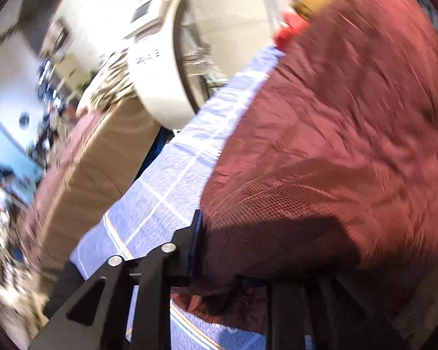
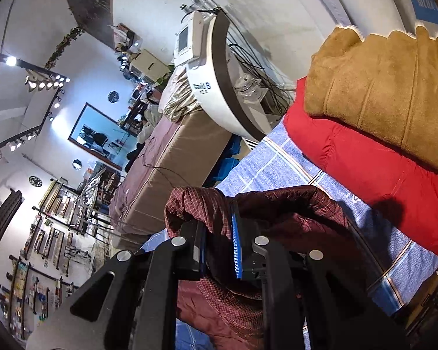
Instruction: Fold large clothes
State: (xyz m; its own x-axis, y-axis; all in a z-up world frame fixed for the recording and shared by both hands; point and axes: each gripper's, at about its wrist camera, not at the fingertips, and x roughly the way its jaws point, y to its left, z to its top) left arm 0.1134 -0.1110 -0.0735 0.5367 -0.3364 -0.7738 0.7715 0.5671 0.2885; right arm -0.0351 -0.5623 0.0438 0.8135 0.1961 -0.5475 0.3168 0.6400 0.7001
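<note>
A maroon checked jacket (image 1: 335, 116) fills the right of the blurred left wrist view and lies on a blue checked sheet (image 1: 175, 175). My left gripper (image 1: 219, 248) is shut on its edge; one black finger (image 1: 195, 239) presses the cloth and the other is buried under fabric. In the right wrist view a bunched fold of the same jacket (image 2: 292, 213) sits between the blue pads of my right gripper (image 2: 219, 233), which is shut on it. The blue sheet (image 2: 277, 160) stretches beyond it.
A folded red garment (image 2: 365, 160) with a tan fleece one (image 2: 379, 87) on top lies at the far right of the sheet. A white machine (image 2: 213, 87) with cables stands past the sheet's edge, beside a brown padded bed (image 2: 166, 169). Shelves line the far wall.
</note>
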